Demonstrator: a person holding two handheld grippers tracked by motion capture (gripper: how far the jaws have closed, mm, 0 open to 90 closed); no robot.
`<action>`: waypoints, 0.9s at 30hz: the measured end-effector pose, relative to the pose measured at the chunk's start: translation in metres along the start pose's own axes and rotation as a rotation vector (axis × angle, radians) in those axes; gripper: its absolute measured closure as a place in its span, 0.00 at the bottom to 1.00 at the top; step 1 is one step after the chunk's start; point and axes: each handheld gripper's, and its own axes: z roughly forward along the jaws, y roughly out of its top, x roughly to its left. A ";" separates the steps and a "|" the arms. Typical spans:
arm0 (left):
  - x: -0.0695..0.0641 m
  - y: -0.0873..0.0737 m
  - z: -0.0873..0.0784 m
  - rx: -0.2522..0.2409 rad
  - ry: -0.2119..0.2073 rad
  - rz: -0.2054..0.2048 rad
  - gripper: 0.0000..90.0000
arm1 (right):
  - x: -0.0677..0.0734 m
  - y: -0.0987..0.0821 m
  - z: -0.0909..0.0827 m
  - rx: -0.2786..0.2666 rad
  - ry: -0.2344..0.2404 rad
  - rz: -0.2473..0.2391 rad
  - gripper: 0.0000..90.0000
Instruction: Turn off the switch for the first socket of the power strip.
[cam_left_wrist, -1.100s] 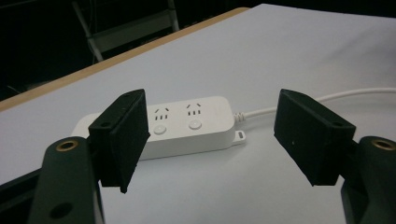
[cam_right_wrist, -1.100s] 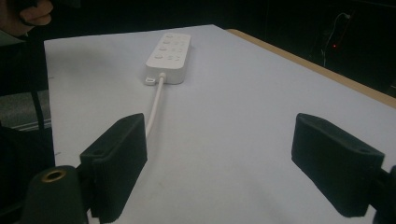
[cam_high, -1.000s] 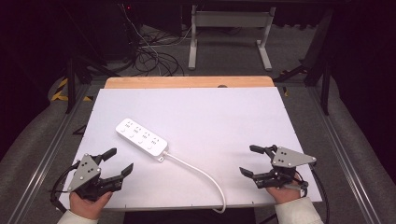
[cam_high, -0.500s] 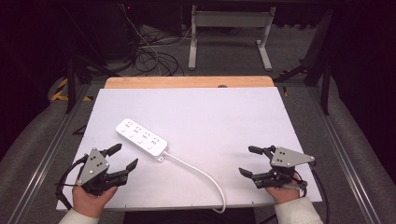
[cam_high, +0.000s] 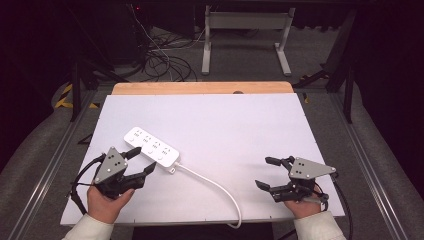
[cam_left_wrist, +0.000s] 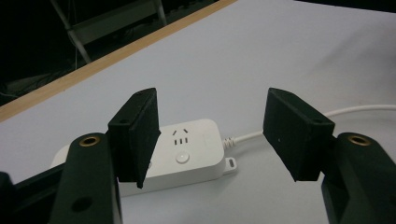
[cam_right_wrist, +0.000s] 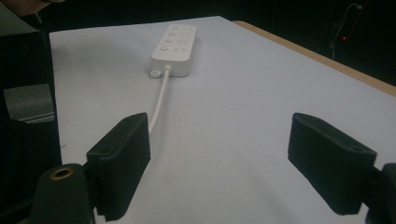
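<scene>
The left gripper (cam_high: 141, 160) is closing in on the strip (cam_high: 151, 146) at centre left of the high view. Its jaws have just been narrowing but are standing wide, with the strip's cord end lying beyond them, untouched. It should straddle the strip squarely across its short width before squeezing. The right gripper (cam_high: 266, 173) is waiting wide and empty at lower right, near the cord (cam_high: 215, 184).

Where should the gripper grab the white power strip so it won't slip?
Probably across the narrow width of the power strip, near the end where its cord comes out. It is long, flat and lies slanted on the table. The left gripper, jaws open, is closest, so come from above on that side.
</scene>
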 end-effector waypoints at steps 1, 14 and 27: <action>0.000 0.002 0.001 0.000 -0.013 -0.001 0.41 | 0.000 0.000 0.000 0.000 0.001 0.000 0.24; 0.003 0.018 0.006 0.068 -0.153 0.018 0.61 | 0.002 0.001 0.001 0.002 0.013 -0.008 0.24; 0.024 0.035 0.016 0.186 -0.185 -0.036 0.72 | 0.002 0.001 0.002 0.002 0.018 -0.014 0.24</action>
